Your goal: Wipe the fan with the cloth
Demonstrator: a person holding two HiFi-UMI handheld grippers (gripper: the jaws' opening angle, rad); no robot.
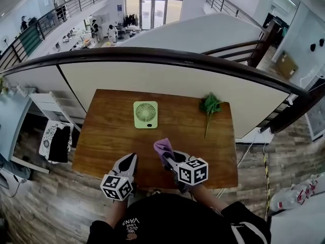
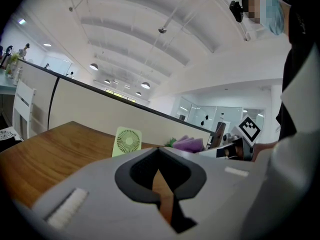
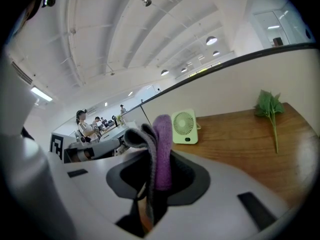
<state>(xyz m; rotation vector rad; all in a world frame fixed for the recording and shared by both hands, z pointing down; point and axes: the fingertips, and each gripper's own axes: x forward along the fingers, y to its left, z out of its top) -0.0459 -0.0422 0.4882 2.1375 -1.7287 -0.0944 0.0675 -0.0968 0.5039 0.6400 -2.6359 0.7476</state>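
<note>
A small light-green fan (image 1: 145,114) stands upright on the wooden table (image 1: 111,136), toward its far middle. It also shows in the left gripper view as the fan (image 2: 128,141) and in the right gripper view as the fan (image 3: 184,127). My right gripper (image 1: 166,156) is shut on a purple and grey cloth (image 1: 163,148), held above the table's near part, well short of the fan. The cloth (image 3: 159,151) sticks up folded between the jaws. My left gripper (image 1: 130,161) is shut with nothing in it, beside the right one over the near edge.
A green leafy sprig (image 1: 209,107) lies at the table's far right. A curved dark railing (image 1: 167,57) with a pale panel runs behind the table. A white rack (image 1: 51,108) with clothes stands to the left.
</note>
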